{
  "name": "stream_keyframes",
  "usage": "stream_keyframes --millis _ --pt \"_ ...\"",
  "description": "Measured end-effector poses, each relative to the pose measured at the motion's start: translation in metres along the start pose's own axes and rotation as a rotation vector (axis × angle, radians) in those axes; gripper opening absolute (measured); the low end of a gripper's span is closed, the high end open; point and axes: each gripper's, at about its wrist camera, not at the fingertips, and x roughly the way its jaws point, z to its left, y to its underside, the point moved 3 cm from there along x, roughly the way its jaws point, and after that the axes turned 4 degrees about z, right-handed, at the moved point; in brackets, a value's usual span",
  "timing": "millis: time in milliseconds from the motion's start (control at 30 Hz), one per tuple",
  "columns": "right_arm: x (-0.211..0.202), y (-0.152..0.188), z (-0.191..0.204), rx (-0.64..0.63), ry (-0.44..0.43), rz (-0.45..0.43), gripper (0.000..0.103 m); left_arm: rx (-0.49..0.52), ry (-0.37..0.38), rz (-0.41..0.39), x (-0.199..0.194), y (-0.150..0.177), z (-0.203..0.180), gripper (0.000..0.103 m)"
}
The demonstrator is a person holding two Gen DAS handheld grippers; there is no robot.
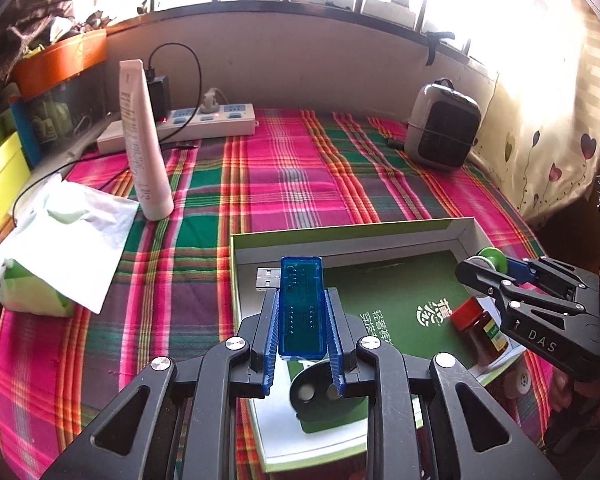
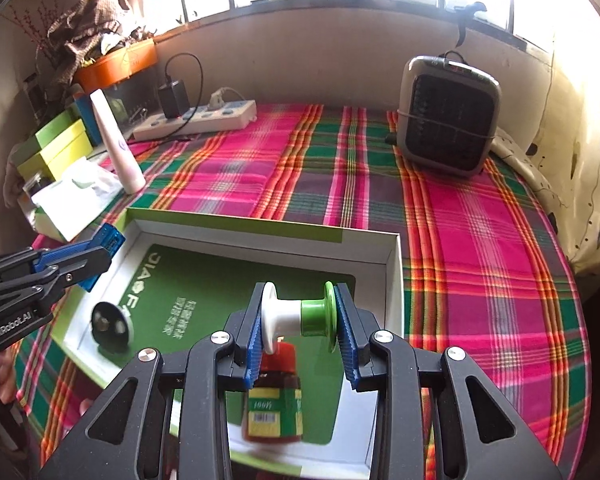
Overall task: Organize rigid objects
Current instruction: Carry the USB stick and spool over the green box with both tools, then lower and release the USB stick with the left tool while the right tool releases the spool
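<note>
My left gripper (image 1: 300, 320) clamped on a blue USB stick (image 1: 301, 304) above the open box's (image 2: 260, 236) near-left part, my right gripper (image 2: 299, 334) squeezing a white-and-green spool (image 2: 300, 314) over the box, red-capped jar (image 2: 276, 396) and dark round disc (image 2: 110, 326) lying inside the box

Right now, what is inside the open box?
Inside the box lie a green card, a red-lidded jar and a dark round disc. The grippers cover parts of the floor.
</note>
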Motion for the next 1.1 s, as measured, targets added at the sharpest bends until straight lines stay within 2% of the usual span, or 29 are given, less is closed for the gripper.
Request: stream_keyframes --millis 300,1100 --pt "0.012 0.000 0.003 -0.032 0.026 0.021 0.033 0.015 -0.025 0.017 0.014 0.002 -0.001 0.021" --pt "0.024 0.004 0.003 -0.028 0.022 0.037 0.033 0.020 -0.043 0.034 0.026 0.006 0.000 0.021"
